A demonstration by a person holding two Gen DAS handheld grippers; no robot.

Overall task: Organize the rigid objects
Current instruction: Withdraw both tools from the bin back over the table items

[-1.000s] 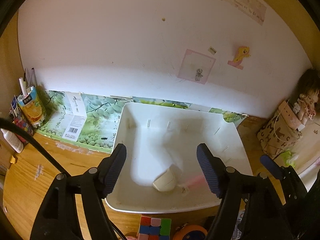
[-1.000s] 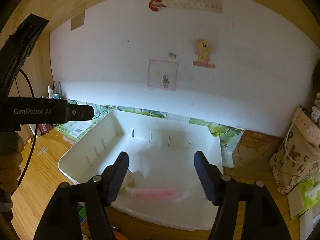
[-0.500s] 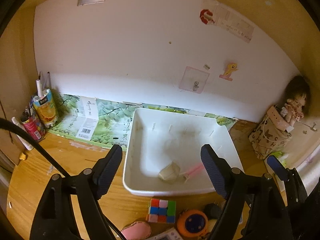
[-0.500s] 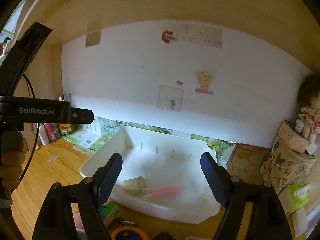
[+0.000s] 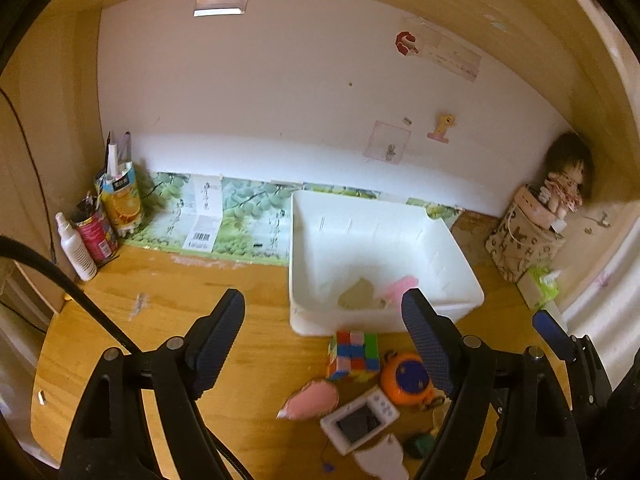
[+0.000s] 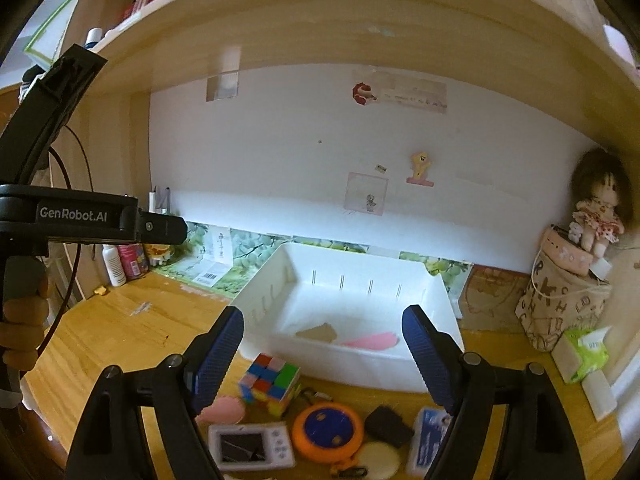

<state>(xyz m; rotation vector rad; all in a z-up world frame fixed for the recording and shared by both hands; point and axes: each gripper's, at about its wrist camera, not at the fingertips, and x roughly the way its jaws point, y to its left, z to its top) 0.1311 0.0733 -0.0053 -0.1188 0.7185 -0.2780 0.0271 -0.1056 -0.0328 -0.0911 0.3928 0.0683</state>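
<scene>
A white bin (image 5: 380, 320) stands on the wooden desk with a beige piece (image 5: 358, 298) and a pink stick (image 5: 400, 286) lying inside it. In front of the bin lie a colour cube (image 5: 354, 354), an orange round toy (image 5: 406, 378), a white handheld game (image 5: 360, 420) and a pink pad (image 5: 312, 400). My left gripper (image 5: 322, 308) hangs open above these, with nothing between its fingers. My right gripper (image 6: 323, 320) is open and empty too, over the cube (image 6: 270, 378), the toy (image 6: 328, 432) and the game (image 6: 250, 450), short of the bin (image 6: 352, 364).
A spray bottle (image 5: 76, 248), a can and a juice carton (image 5: 120, 200) crowd the back left corner. At the right a doll (image 5: 568, 184) sits on a patterned bag (image 5: 520, 240) beside a tissue pack (image 5: 540, 286). A shelf (image 6: 320, 20) overhangs the desk.
Both grippers have drawn back from the bin and risen a little, jaws wider. The beige piece and pink stick stay in the bin. The items in front of it have come into view.
</scene>
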